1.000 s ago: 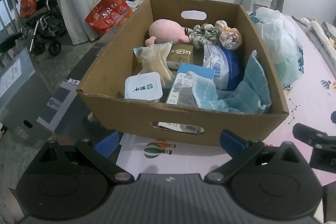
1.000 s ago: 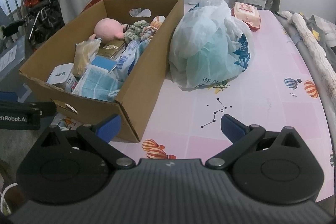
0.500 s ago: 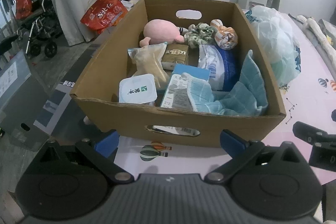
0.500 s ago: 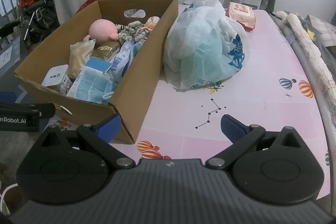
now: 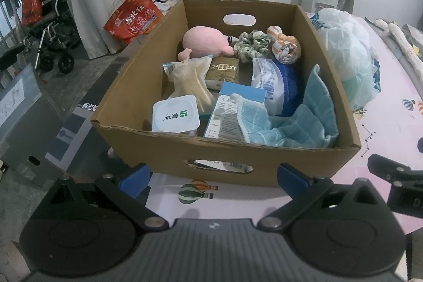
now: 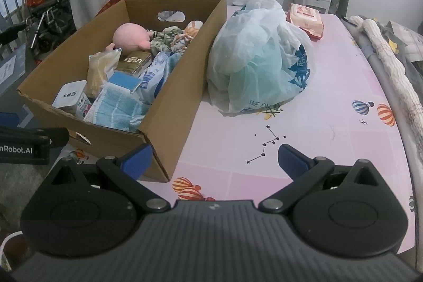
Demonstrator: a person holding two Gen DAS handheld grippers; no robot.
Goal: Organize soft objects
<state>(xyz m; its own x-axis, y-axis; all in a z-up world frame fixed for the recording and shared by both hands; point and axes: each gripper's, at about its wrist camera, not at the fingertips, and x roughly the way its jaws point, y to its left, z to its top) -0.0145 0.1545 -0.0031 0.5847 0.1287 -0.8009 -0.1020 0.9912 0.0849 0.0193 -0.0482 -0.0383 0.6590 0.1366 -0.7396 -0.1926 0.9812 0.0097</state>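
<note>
A brown cardboard box stands on the pink table. At its far end lie a pink plush toy, a green scrunchie and an orange striped cloth bundle. A light blue towel drapes over the near right corner, beside packets and a white tub. My left gripper is open just in front of the box's near wall. Further right, my right gripper is open above the table by the box's near corner. Both hold nothing.
A full translucent plastic bag rests against the box's right side. A pink wipes pack lies behind it. The table's curved right edge borders bedding. A wheelchair, a red bag and a grey crate stand on the floor at left.
Both grippers have drawn back and risen slightly, so the box sits a little lower and further off in each view. Neither gripper's opening has changed.
</note>
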